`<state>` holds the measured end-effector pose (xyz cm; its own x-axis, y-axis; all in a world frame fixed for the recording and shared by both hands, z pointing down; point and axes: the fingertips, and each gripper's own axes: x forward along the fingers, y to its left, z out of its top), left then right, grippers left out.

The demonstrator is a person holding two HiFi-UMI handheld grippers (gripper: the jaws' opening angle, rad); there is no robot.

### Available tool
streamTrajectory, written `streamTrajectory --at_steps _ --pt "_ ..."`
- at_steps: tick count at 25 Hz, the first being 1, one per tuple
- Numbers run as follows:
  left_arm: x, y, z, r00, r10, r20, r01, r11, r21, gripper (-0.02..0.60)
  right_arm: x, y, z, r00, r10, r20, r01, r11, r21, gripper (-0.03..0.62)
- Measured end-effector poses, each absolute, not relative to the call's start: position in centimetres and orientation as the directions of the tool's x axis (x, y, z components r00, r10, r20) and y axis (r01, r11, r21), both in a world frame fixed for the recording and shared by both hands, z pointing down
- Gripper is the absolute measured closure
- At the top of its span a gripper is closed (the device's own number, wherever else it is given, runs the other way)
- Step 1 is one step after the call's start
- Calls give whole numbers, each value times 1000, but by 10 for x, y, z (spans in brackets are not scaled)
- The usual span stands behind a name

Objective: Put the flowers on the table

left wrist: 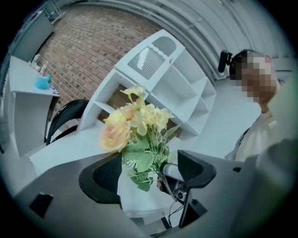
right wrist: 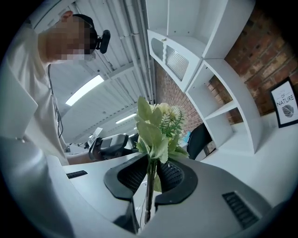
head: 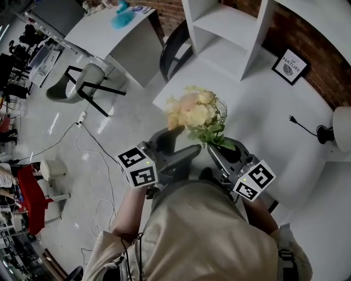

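Head view: pale yellow-peach flowers

Framed print, "OF NATURE" in capitals

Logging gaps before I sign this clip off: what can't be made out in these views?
- Head view: where the right gripper meets the flowers, hidden by leaves.
- Head view: turquoise object on the far desk, blurred.
- Head view: white round thing, cut off by the right edge.
- Right gripper view: framed print, right side cut off by the picture edge.
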<state>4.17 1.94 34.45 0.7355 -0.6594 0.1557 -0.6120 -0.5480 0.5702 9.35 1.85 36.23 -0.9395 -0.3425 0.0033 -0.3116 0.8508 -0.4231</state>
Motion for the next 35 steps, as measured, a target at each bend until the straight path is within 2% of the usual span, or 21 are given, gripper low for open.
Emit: streamTrajectory --at_steps 10,14,18,22,26,35 --pt "29 -2 342 773 -631 59 -525 -585 619 232 71 9 360 -938 -347 18 -323 850 -415 525" --pt "11 -16 346 774 -629 71 -536 -590 604 232 63 -7 353 -928 -370 -45 -293 798 -526 524" --pt "-7 -27 347 793 -609 13 -460 -586 667 232 63 -30 349 -907 -407 -106 -253 730 -634 524" --pt "-8 -42 344 812 -583 -30 -416 -613 672 232 53 -39 347 -911 -395 -123 -223 719 -658 525" --pt "-9 -55 344 831 -553 -59 -376 -638 672 232 40 -40 347 -923 -371 -103 -213 716 -665 525" --pt "-6 -77 347 867 -481 -129 -263 -661 703 232 25 -45 358 -929 -371 13 -285 691 -664 523"
